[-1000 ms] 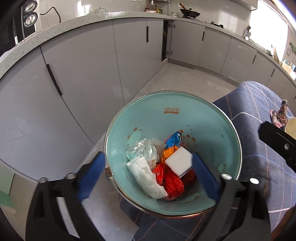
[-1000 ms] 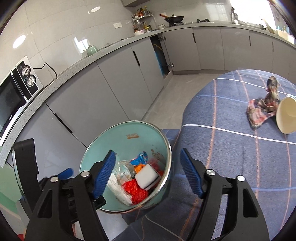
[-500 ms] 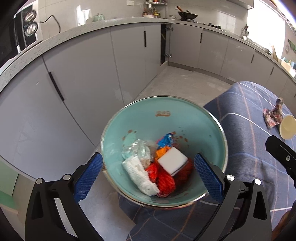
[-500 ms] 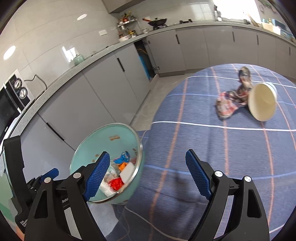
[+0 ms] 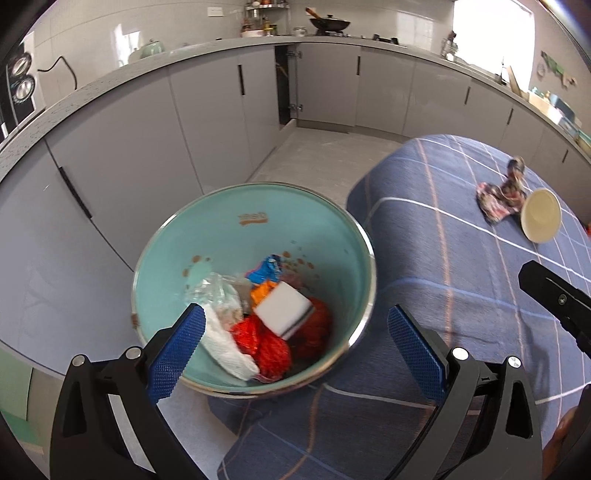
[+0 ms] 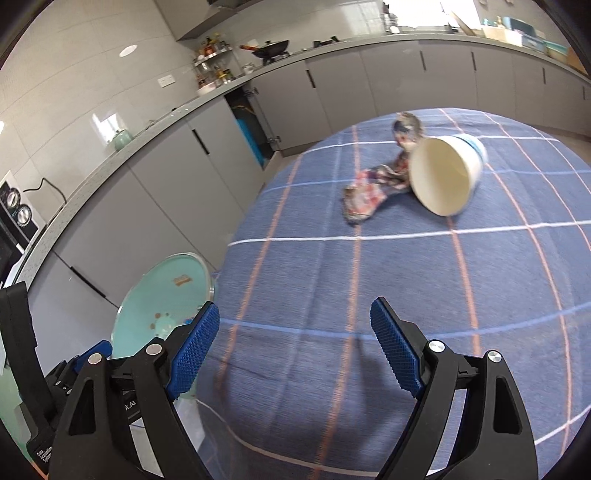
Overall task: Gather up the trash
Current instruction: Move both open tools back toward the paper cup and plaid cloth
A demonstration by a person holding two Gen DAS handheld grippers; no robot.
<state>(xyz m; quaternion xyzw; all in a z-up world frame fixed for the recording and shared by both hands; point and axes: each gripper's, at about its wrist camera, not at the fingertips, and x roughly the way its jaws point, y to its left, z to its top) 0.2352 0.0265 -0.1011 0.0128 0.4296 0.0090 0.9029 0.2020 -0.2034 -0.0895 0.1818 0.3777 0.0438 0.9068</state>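
A teal trash bin [image 5: 255, 236] with a metal rim stands on the kitchen floor at the edge of a table draped in a blue checked cloth [image 5: 461, 266], seen from above by the left gripper [image 5: 295, 332], whose blue-padded fingers are spread wide and grasp nothing. Inside the bin lie a white sponge block [image 5: 282, 309], red mesh netting [image 5: 273, 347], a crumpled white paper towel [image 5: 229, 350], clear plastic wrap [image 5: 210, 291] and a blue-and-orange wrapper [image 5: 267, 273].

The right gripper [image 6: 291, 343], its fingers likewise released and empty, hangs over the tablecloth [image 6: 332, 295]. In its view, toward 1 o'clock, a cream paper cup [image 6: 443, 177] lies tipped on its side, mouth facing the camera, touching a crumpled patterned wrapper [image 6: 373, 188] at its left. The bin [image 6: 166, 295] sits at 9 o'clock, just beside the table's edge. Grey cabinets [image 5: 207, 122] line the far wall beneath a counter holding a wok [image 5: 328, 24].
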